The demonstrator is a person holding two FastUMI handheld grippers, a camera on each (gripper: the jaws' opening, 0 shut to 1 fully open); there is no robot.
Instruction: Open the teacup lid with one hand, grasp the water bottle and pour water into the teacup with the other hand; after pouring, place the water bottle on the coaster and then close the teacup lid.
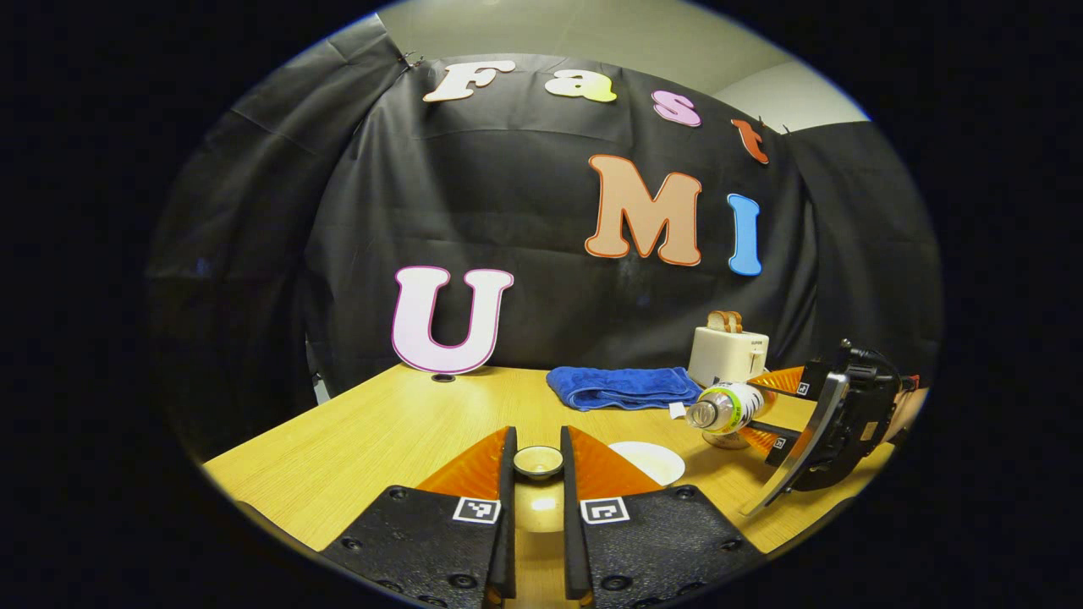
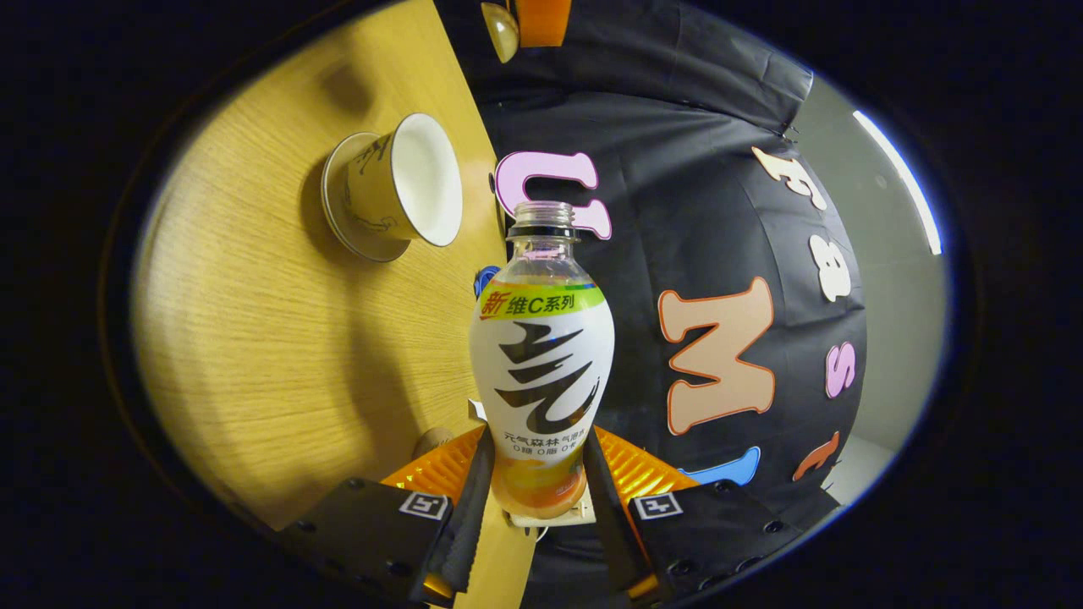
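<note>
Printed marks on the bottle and both tools

The water bottle point(image 2: 541, 364) wears a wrap with a green band of characters toward 12 o'clock, a big dark brush sign mid-body and a fine row beneath. Square black-and-white coded tags point(image 2: 423, 505) sit at 7 and 5 o'clock on the right tool point(image 2: 541, 440), and likewise on the left tool point(image 1: 538, 440). The toaster's point(image 1: 728, 355) small mark is too tiny to read.

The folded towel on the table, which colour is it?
Blue; the towel shows best in the left gripper view.
</note>
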